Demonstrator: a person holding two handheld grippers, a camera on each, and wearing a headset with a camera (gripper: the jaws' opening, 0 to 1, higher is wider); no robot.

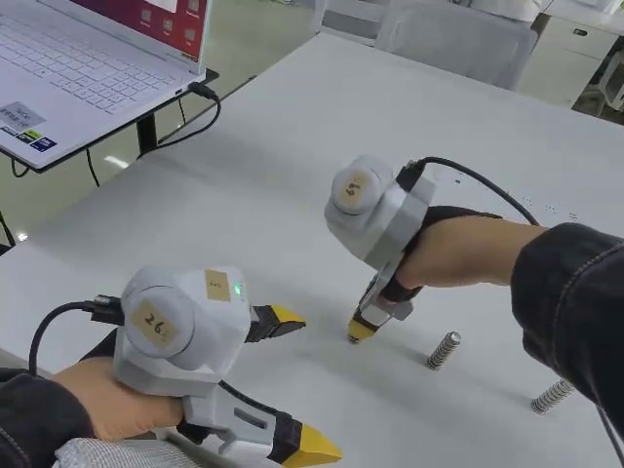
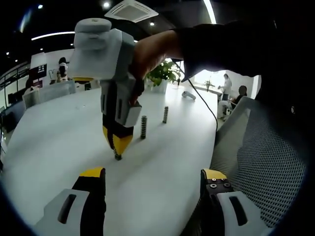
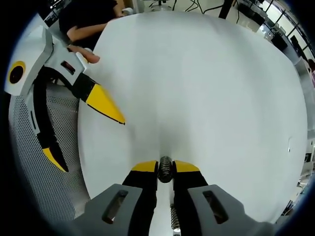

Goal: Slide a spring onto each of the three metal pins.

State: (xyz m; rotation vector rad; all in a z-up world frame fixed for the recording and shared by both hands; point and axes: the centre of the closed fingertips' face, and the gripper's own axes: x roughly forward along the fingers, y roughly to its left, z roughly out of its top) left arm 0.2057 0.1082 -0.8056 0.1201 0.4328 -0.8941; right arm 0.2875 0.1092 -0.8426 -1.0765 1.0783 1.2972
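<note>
pinching a coil spring (image 3: pixel 166 169) between its narrowed jaws, the right gripper (image 1: pixel 363 330) is pointing its tips down at the white table (image 1: pixel 292 175). a second spring (image 1: pixel 444 350) is standing near the right gripper, a third spring (image 1: pixel 552 396) farther off on the same side. no bare pin can be made out. the left gripper (image 1: pixel 302 382), near the right gripper, is hanging spread and empty. risk: a tilted or loosening pinch is likely letting the spring buckle or squirt sideways.

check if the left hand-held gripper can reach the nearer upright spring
Probably not directly: the right hand-held gripper, shut on another spring, stands between the open left hand-held gripper and the upright spring.
</note>
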